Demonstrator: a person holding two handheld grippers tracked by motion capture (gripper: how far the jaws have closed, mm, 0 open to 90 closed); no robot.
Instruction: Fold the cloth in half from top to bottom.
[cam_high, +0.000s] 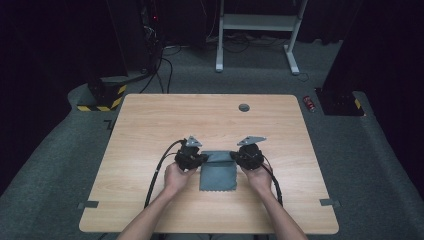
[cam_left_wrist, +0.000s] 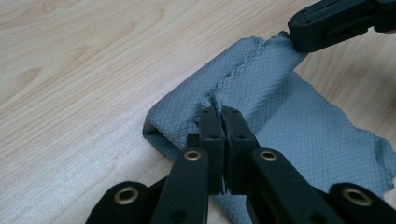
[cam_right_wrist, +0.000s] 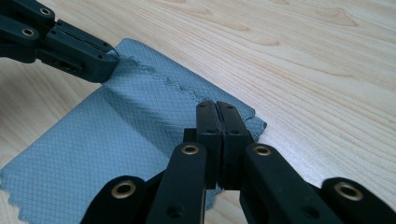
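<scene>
- Closest in, bottom of the high view: the person's forearms come up to a grey cloth (cam_high: 218, 171) lying low-centre on the wooden bench (cam_high: 150, 130).
- Left gripper (cam_high: 199, 159) is clamped on the cloth's folded-over far edge at its left corner; right gripper (cam_high: 239, 157) is pinched on the right corner.
- Looks like mid-fold, top edge already doubled over.
- Next move probably needs both corners carried together, evenly, so the edges line up.
- Farther back: a small round grommet (cam_high: 244, 107) in the bench.

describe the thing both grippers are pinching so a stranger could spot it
On the wooden table, look between the person's two hands. There lies a grey cloth, folded over at its far edge, its corners pinched by the left gripper and right gripper. Diamond weave and zigzag-cut edges mark it.
</scene>
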